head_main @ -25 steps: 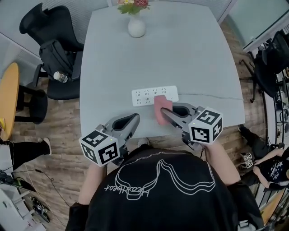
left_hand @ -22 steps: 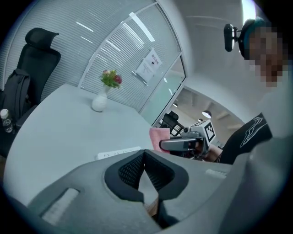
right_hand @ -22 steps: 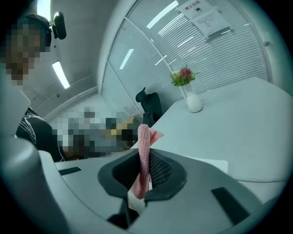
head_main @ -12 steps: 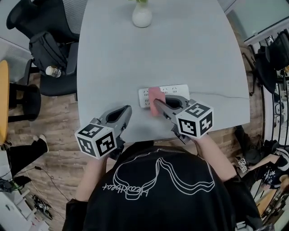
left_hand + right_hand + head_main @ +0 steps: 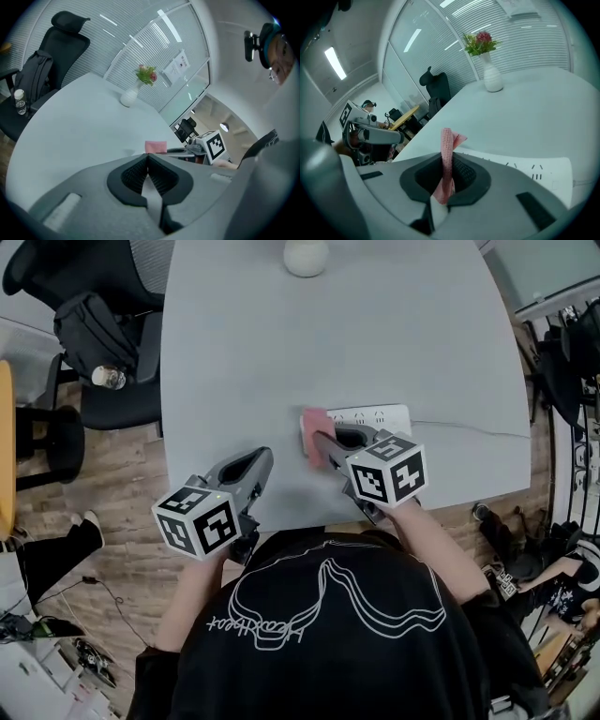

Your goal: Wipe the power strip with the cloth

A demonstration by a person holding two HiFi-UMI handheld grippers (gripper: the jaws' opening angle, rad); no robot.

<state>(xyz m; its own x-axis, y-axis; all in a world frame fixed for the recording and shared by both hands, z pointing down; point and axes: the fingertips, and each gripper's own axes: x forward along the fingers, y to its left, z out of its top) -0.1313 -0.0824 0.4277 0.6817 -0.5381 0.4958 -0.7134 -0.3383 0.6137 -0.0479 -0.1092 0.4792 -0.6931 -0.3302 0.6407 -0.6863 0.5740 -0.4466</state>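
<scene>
A white power strip point(image 5: 380, 415) lies on the grey table point(image 5: 262, 343) near its front edge. My right gripper point(image 5: 319, 442) is shut on a pink cloth point(image 5: 314, 426), which rests over the strip's left end. In the right gripper view the cloth point(image 5: 447, 150) stands up between the jaws, and the strip point(image 5: 525, 169) runs off to the right. My left gripper point(image 5: 262, 459) hovers at the table's front edge, left of the strip. Its jaws point(image 5: 147, 158) are shut with nothing between them. The left gripper view also catches the cloth point(image 5: 155, 146).
A white vase point(image 5: 307, 256) with flowers point(image 5: 480, 42) stands at the table's far side. The strip's cable point(image 5: 469, 426) runs right across the table. A black office chair with a backpack point(image 5: 89, 329) and a bottle point(image 5: 108, 377) stands left of the table.
My right gripper has slid the cloth leftward along the power strip, from its right-middle part to its left end. The left gripper has stayed near the front edge.
</scene>
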